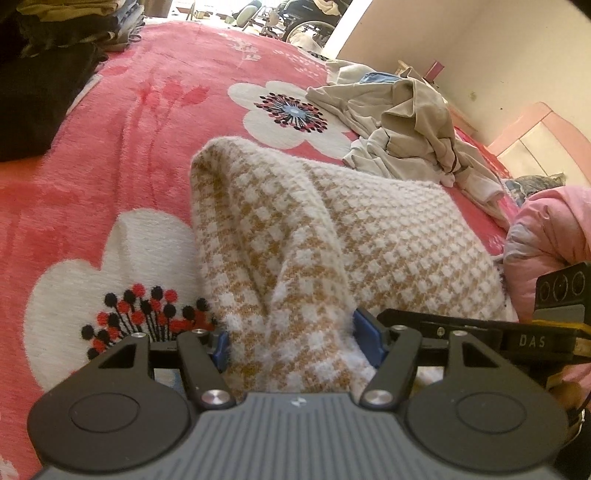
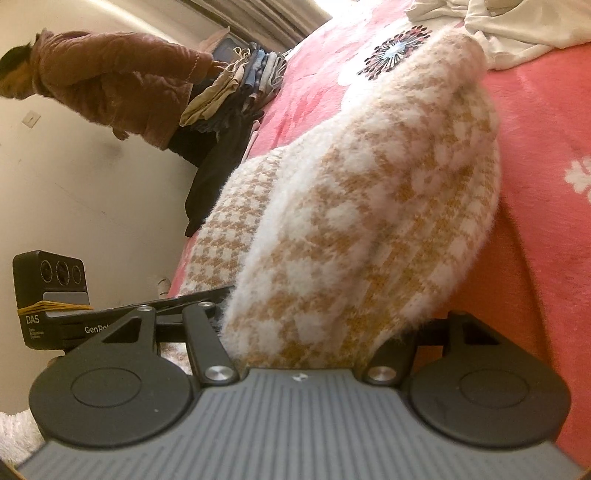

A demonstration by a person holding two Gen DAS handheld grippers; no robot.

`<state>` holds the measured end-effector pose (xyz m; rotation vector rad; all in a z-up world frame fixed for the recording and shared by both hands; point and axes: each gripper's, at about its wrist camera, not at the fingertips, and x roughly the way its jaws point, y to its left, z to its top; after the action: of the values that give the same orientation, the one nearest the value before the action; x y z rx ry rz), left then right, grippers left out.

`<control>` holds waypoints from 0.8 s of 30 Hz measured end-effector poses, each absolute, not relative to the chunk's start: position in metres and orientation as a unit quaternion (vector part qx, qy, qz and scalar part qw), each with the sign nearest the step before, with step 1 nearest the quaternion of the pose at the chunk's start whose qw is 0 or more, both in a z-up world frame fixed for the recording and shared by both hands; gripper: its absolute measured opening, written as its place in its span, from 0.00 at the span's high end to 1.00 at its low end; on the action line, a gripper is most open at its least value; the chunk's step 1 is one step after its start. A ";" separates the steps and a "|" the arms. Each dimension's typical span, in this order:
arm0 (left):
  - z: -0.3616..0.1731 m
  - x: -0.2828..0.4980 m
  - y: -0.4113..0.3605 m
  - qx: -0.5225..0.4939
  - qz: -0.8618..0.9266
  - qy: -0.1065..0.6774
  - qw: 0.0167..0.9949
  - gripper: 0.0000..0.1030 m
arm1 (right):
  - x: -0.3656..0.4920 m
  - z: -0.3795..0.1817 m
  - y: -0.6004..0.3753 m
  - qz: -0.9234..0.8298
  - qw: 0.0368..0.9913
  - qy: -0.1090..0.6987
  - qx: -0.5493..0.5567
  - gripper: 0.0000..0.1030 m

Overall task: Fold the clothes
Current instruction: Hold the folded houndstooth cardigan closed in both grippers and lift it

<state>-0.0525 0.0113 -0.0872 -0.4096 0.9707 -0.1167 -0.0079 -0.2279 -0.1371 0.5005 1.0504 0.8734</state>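
Wheelchair [image 1: 306, 22], pink headboard [image 1: 535, 133], bystander [image 2: 110, 81]

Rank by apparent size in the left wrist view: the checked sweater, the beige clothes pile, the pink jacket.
1. Checked sweater, largest, though it lies nearest the camera, which inflates it.
2. Beige clothes pile.
3. Pink jacket, smallest, but cut off by the frame edge, so its rank against the pile is unsure.
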 end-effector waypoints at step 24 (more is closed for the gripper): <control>-0.086 -0.058 0.020 -0.178 -0.042 0.455 0.871 0.36 | -0.006 -0.141 -0.209 0.410 0.747 0.472 0.225 0.41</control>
<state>-0.0583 0.0202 -0.0865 -0.3729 0.9512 -0.0888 -0.0056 -0.2091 -0.1414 0.4930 1.0335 0.8961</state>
